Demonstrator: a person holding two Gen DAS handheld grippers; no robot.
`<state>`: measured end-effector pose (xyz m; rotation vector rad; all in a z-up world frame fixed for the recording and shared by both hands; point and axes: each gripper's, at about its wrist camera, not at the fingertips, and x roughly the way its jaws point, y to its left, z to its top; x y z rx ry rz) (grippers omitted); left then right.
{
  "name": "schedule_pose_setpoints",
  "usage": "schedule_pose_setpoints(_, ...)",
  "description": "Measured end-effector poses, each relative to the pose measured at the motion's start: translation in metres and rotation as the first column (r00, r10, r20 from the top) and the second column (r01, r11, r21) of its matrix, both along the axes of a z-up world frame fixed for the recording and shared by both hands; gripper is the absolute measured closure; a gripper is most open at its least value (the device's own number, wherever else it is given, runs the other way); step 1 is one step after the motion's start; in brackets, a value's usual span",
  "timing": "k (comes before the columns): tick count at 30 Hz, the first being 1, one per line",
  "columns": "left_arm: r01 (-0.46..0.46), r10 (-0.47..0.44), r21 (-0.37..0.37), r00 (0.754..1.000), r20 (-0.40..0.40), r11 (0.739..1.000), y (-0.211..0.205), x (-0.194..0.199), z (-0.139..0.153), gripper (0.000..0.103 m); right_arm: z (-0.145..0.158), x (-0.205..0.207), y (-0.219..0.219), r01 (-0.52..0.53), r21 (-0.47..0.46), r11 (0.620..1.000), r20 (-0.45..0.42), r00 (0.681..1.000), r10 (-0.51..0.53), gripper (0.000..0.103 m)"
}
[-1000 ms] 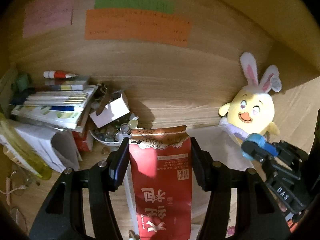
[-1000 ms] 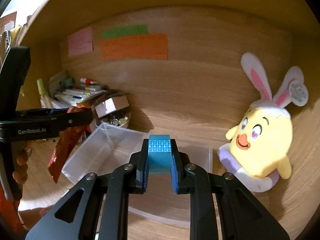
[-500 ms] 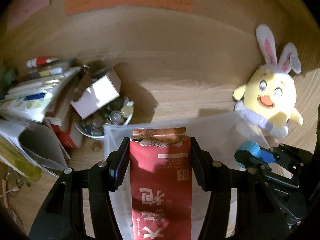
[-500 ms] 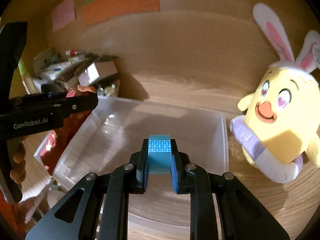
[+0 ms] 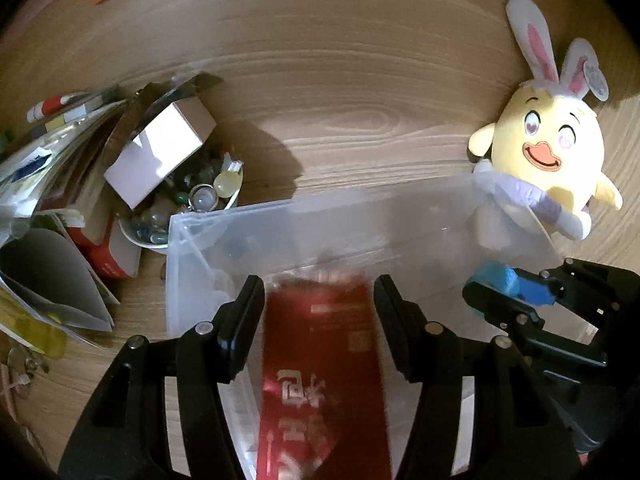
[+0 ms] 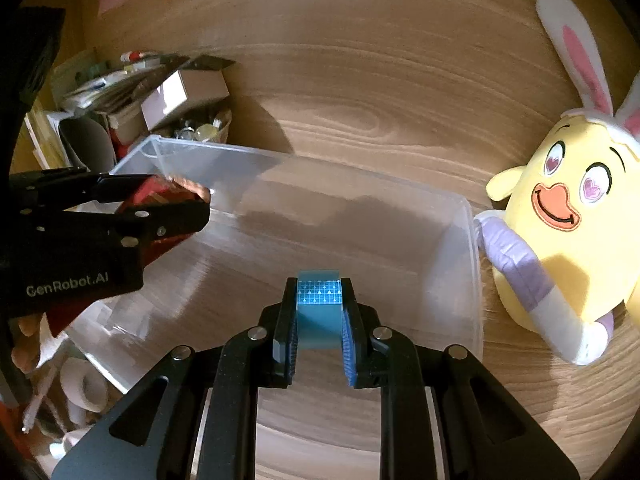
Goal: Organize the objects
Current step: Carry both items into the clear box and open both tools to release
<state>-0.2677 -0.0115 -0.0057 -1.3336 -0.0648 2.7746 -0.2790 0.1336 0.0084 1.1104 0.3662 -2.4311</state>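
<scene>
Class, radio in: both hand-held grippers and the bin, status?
Left hand-held gripper holds red packet over clear bin. Right hand-held gripper shut on blue block. Nothing blocking.
</scene>
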Motion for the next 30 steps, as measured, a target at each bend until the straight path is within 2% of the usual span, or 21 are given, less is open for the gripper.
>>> schedule_pose_setpoints(11, 0.011, -0.011, -0.016, 1.000, -0.019, 1.000, 0.002, 0.012, 0.013, 0.039, 0.003, 0.001, -0.002, -0.008, 0.007, 1.000, -0.001, 1.000, 0.008, 0.084)
schedule_pose_setpoints(17, 0.010, -0.010, -0.009, 0.999, -0.050, 1.000, -0.001, 0.028, 0.029, 0.030, 0.015, 0.010, -0.003, -0.001, 0.009, 1.000, -0.049, 0.999, 0.002, 0.054)
schedule_pose_setpoints(19, 0.009, -0.010, -0.011, 0.998, -0.065, 1.000, -0.002, 0.035, 0.035, 0.023, 0.022, 0.014, -0.003, 0.002, 0.011, 1.000, -0.078, 0.997, -0.001, 0.041)
schedule_pose_setpoints(21, 0.006, -0.007, -0.017, 0.997, -0.082, 1.000, -0.003, 0.042, 0.041, 0.017, 0.029, 0.020, -0.003, 0.009, 0.010, 1.000, -0.106, 0.994, -0.008, 0.033)
schedule_pose_setpoints(22, 0.004, -0.006, -0.020, 0.995, -0.095, 1.000, -0.004, 0.048, 0.046, 0.014, 0.033, 0.024, -0.002, 0.047, 0.003, 0.999, -0.148, 0.988, -0.046, 0.030)
schedule_pose_setpoints(25, -0.003, -0.001, -0.026, 0.993, -0.122, 1.000, -0.006, 0.062, 0.055, 0.009, 0.044, 0.036, 0.001, 0.055, -0.010, 0.998, -0.175, 0.983, -0.056, 0.021)
schedule_pose_setpoints(30, -0.008, 0.003, -0.033, 0.988, -0.153, 0.999, -0.011, 0.086, 0.065, 0.007, 0.057, 0.058, 0.011, 0.057, -0.042, 0.997, -0.193, 0.979, -0.065, 0.021)
